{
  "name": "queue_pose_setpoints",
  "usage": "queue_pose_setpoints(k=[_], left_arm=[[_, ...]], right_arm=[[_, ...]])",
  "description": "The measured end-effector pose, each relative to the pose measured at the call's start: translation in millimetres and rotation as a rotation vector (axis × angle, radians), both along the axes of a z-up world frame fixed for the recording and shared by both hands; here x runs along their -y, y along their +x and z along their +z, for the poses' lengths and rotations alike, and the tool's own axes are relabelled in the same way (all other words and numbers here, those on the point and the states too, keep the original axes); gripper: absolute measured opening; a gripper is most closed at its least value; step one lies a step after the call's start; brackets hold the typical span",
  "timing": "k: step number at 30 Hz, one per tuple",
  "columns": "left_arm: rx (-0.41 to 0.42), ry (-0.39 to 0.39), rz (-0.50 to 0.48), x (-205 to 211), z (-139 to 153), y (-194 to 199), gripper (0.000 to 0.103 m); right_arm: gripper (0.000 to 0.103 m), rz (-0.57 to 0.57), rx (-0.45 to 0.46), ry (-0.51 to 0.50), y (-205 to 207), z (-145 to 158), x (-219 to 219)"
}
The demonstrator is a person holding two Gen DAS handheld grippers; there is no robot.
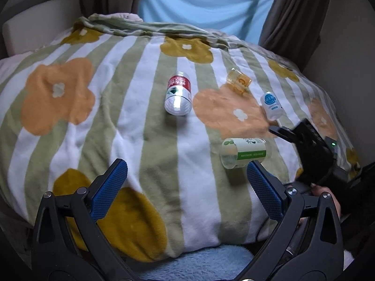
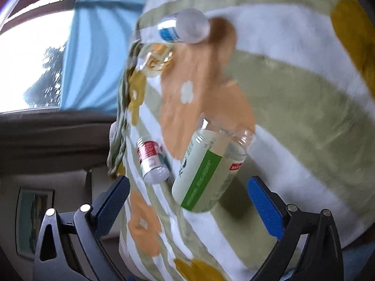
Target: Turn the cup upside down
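Several clear plastic cups lie on a flower-patterned blanket (image 1: 131, 107). A green-labelled cup (image 1: 245, 152) lies on its side close ahead of my open, empty left gripper (image 1: 187, 182), near its right finger. In the right wrist view the same cup (image 2: 206, 173) lies just ahead of and between the fingers of my open, empty right gripper (image 2: 188, 196), which is rolled sideways. A red-labelled cup (image 1: 178, 93) (image 2: 152, 161), an amber cup (image 1: 239, 82) (image 2: 155, 61) and a blue-labelled cup (image 1: 271, 105) (image 2: 180, 29) lie farther off.
The right gripper's black body (image 1: 314, 149) shows at the right edge of the left wrist view. A light blue fleece (image 1: 194, 262) lies under the blanket's near edge. Curtains (image 1: 290, 11) and a blue sheet (image 1: 201, 2) hang behind the bed.
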State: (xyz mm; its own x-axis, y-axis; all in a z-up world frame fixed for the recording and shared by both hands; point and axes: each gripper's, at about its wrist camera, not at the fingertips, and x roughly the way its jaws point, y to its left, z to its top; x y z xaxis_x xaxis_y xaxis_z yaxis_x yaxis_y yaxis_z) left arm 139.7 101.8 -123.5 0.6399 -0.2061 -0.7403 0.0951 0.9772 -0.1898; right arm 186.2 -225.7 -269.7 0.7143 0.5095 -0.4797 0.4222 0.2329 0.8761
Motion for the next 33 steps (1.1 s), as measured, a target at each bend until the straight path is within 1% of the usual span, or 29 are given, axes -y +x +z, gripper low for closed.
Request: queue_pose_setpoints(k=[3, 5, 6, 7, 10, 12, 14, 15, 16, 19, 24, 28, 30, 32, 33], left_arm=[[-0.010, 0.008, -0.014, -2, -6, 4, 0.102], [-0.016, 0.015, -0.020, -4, -11, 6, 0.102], [-0.018, 0.017, -0.022, -5, -13, 7, 0.102], [-0.020, 0.020, -0.026, -5, -14, 8, 0.102], [-0.025, 0.030, -0.038, -6, -18, 10, 0.102], [-0.028, 0.033, -0.045, -5, -20, 12, 0.102], [-0.034, 0.036, -0.047, -6, -23, 14, 0.102], [-0.037, 0.033, -0.048, -6, -24, 14, 0.102], [-0.040, 0.029, -0.048, -7, -25, 16, 0.102], [-0.048, 0.007, -0.056, -8, -25, 17, 0.102], [-0.034, 0.015, -0.058, -6, -21, 15, 0.102], [-0.034, 0.003, -0.059, -3, -21, 14, 0.102], [-0.033, -0.004, -0.061, -2, -22, 12, 0.102], [-0.036, -0.005, -0.061, 0, -23, 10, 0.102], [-0.037, -0.004, -0.060, 1, -24, 10, 0.102]], right_arm=[[0.098, -0.050, -0.032, 0.007, 8, -9, -4], [0.093, -0.077, -0.058, 0.005, 14, -14, -6], [0.087, -0.088, -0.067, 0.011, 16, -17, -7], [0.084, -0.097, -0.075, 0.017, 18, -22, -7], [0.076, -0.127, -0.098, 0.044, 21, -33, -5], [0.074, -0.149, -0.115, 0.063, 20, -40, -3], [0.069, -0.158, -0.121, 0.065, 18, -44, -2], [0.064, -0.161, -0.124, 0.069, 18, -44, -1], [0.062, -0.162, -0.120, 0.066, 18, -45, -1], [0.062, -0.157, -0.117, 0.056, 19, -43, -1], [0.061, -0.128, -0.095, 0.016, 21, -35, -1], [0.061, -0.088, -0.033, -0.077, 21, -14, 7], [0.061, -0.026, 0.039, -0.213, 24, 9, 13], [0.061, 0.058, 0.126, -0.405, 25, 32, 12], [0.061, 0.094, 0.163, -0.481, 25, 38, 10]])
